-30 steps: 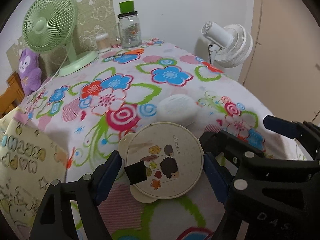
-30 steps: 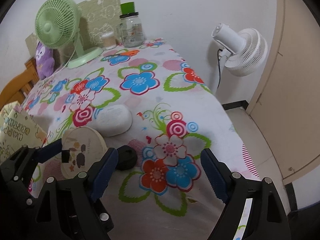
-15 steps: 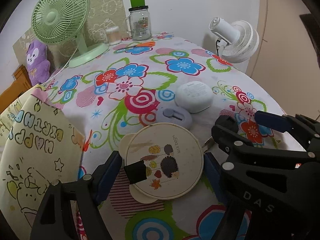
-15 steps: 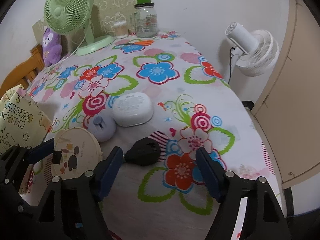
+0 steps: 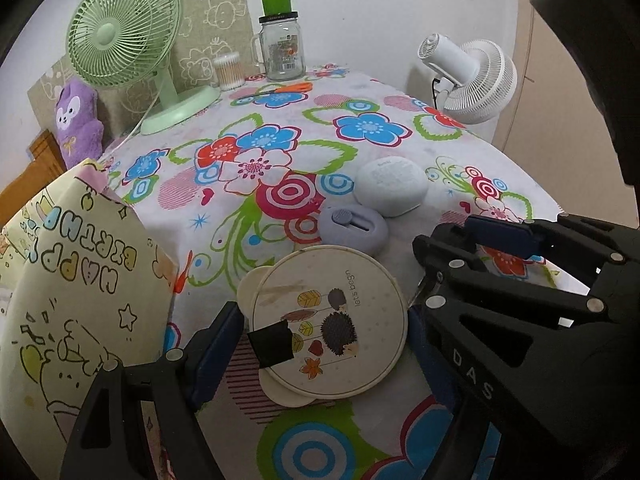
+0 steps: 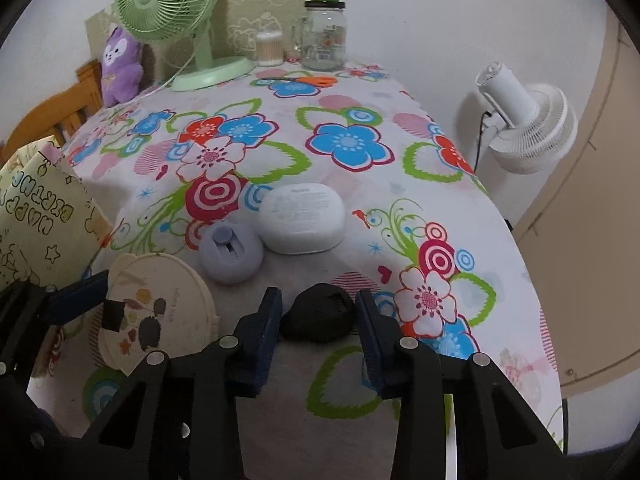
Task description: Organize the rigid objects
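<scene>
My left gripper (image 5: 324,320) is shut on a round cream lid with a hedgehog picture (image 5: 330,316), held just above the flowered tablecloth (image 5: 360,128); the lid also shows in the right wrist view (image 6: 156,312). My right gripper (image 6: 318,316) has its blue pads on both sides of a small black object (image 6: 318,316) on the cloth; whether they press on it is unclear. A lavender round case (image 6: 231,254) and a white oval case (image 6: 302,224) lie just beyond. The right gripper's body fills the right of the left wrist view (image 5: 520,300).
A yellow birthday gift bag (image 5: 72,300) stands at the left. At the far end are a green desk fan (image 5: 124,36), a glass jar with a green cap (image 5: 282,48), a cotton swab tub (image 5: 229,70), orange scissors (image 5: 288,89) and a purple plush (image 5: 78,120). A white fan (image 6: 524,128) stands beyond the right edge.
Both grippers have drawn back and risen, the left one carrying the lid. The right gripper's jaws have narrowed around the black object, which lay ahead of them before.
</scene>
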A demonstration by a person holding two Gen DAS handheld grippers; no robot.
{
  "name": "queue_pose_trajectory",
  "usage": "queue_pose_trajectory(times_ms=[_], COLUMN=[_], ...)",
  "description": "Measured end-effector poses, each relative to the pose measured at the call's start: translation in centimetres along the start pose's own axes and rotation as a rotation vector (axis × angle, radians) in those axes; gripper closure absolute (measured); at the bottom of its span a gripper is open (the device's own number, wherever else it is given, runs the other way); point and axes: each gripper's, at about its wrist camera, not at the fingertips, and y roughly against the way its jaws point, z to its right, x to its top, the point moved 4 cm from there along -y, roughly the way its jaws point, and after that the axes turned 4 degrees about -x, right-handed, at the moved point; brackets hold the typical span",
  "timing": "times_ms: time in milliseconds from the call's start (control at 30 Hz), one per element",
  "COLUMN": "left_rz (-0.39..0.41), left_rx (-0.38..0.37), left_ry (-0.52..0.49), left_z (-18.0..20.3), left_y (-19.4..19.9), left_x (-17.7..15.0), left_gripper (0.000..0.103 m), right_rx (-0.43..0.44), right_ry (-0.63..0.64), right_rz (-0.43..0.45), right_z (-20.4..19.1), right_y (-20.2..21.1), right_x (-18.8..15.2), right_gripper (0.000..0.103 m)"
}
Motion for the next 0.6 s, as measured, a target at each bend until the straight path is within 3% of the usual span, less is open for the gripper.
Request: queue_pose_trajectory(times_ms=[600], left_rz=[0.0], left_rx=[-0.063], left_ry=[0.011], left_z=[0.8], left_y=[1.6], left_x=[-0.8], left_gripper=[0.02], right_rx=[-0.06], right_ry=[-0.046], right_rz=[0.018], right_z=[0.8], right_y=[2.3], right_x=[-1.3], right_gripper=[0.064])
